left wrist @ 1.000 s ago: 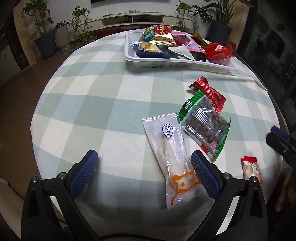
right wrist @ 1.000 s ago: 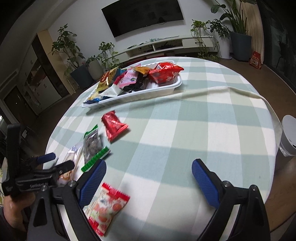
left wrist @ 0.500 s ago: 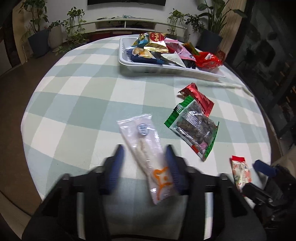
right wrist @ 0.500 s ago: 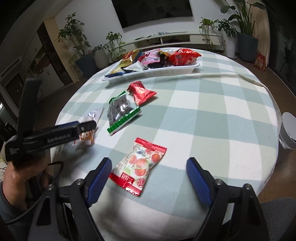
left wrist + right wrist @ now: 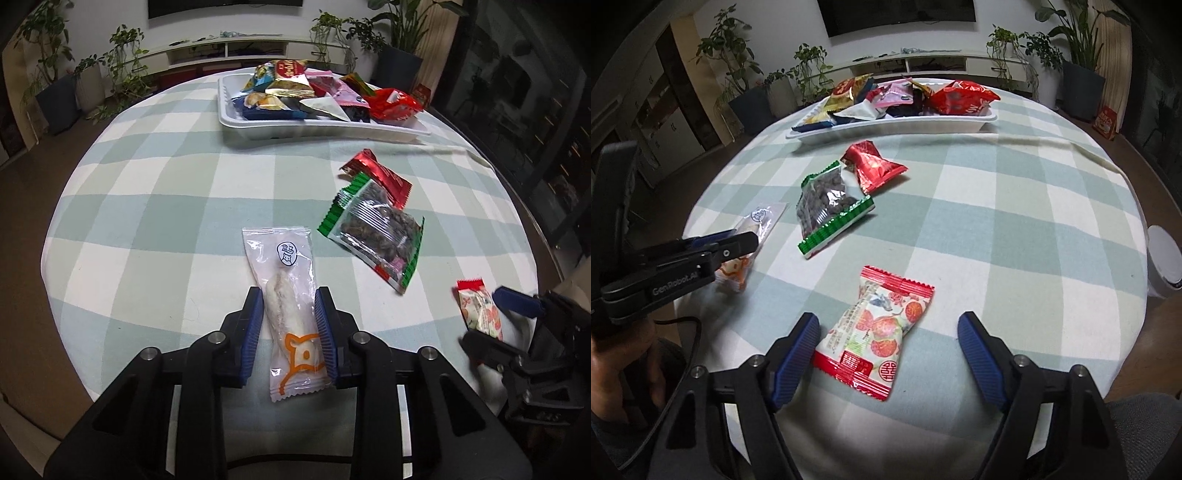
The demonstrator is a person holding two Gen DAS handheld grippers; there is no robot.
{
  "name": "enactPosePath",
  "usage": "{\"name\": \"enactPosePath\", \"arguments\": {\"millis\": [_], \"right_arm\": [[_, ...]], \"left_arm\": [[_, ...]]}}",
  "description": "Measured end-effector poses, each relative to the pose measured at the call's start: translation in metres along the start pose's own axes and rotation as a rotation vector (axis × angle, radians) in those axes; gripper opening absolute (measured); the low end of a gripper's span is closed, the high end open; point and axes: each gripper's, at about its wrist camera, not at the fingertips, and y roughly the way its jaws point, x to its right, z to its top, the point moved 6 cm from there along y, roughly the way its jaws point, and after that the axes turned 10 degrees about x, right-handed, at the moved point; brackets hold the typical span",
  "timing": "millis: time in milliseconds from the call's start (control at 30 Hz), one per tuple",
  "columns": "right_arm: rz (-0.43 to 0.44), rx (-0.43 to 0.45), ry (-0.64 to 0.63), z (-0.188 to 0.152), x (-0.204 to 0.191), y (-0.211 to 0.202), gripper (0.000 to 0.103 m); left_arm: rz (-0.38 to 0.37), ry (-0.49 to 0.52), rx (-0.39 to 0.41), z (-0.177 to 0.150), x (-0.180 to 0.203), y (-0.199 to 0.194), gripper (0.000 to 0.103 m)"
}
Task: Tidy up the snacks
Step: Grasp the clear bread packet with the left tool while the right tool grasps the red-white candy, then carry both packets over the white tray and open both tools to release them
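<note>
My left hand-held gripper [image 5: 289,326] was closed on the clear snack packet [image 5: 286,291], its two blue pads pressing the packet from both sides, close to the near edge of the surface [image 5: 147,206]. The packet lay flat on the checked cloth, with its orange drawing toward me. My right hand-held gripper [image 5: 888,345] was wide open and low over the cloth, and the red and white candy packet [image 5: 877,328] lay between its fingers, nearer to the left finger; I could not tell if that finger touched it. Toward the middle of the surface lay the green-edged bag of dark nuts [image 5: 827,206], and the red foil packet [image 5: 873,168] was just beside it. At the far edge stood the white tray [image 5: 894,123], full of other snacks.
</note>
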Motion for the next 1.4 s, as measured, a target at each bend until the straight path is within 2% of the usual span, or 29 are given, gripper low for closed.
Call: {"name": "enactPosePath", "arguments": {"millis": [133, 167, 200, 333, 533, 933, 1000, 1033, 1233, 1400], "right_arm": [[-0.018, -0.014, -0.039, 0.001, 0.002, 0.001, 0.059], [-0.019, -0.017, -0.05, 0.001, 0.003, 0.001, 0.054], [-0.016, -0.021, -0.066, 0.002, 0.003, 0.001, 0.045], [0.007, -0.035, -0.083, 0.004, 0.005, 0.0, 0.039], [0.046, -0.015, -0.066, 0.007, 0.008, -0.005, 0.037], [0.07, 0.037, -0.045, 0.021, 0.016, -0.014, 0.037], [0.07, 0.032, -0.047, 0.021, 0.016, -0.014, 0.037], [0.072, 0.029, -0.045, 0.021, 0.016, -0.013, 0.037], [0.08, 0.037, -0.049, 0.02, 0.015, -0.014, 0.037], [0.079, 0.046, -0.046, 0.022, 0.017, -0.015, 0.037]], "left_arm": [[-0.021, 0.021, -0.007, -0.003, 0.007, -0.002, 0.025], [-0.023, 0.023, -0.008, -0.004, 0.007, -0.003, 0.024], [-0.025, 0.027, -0.008, -0.004, 0.008, -0.003, 0.024], [-0.037, 0.038, -0.012, -0.006, 0.011, -0.007, 0.023], [-0.073, 0.006, -0.013, -0.008, 0.008, -0.013, 0.02], [-0.07, -0.004, 0.008, -0.002, 0.005, -0.027, 0.015], [-0.066, 0.016, -0.019, -0.003, 0.007, -0.024, 0.015], [-0.087, 0.039, -0.072, -0.007, 0.012, -0.019, 0.015], [-0.09, 0.022, -0.01, -0.003, 0.018, -0.025, 0.014], [-0.078, 0.035, -0.018, -0.001, 0.016, -0.025, 0.013]]}}
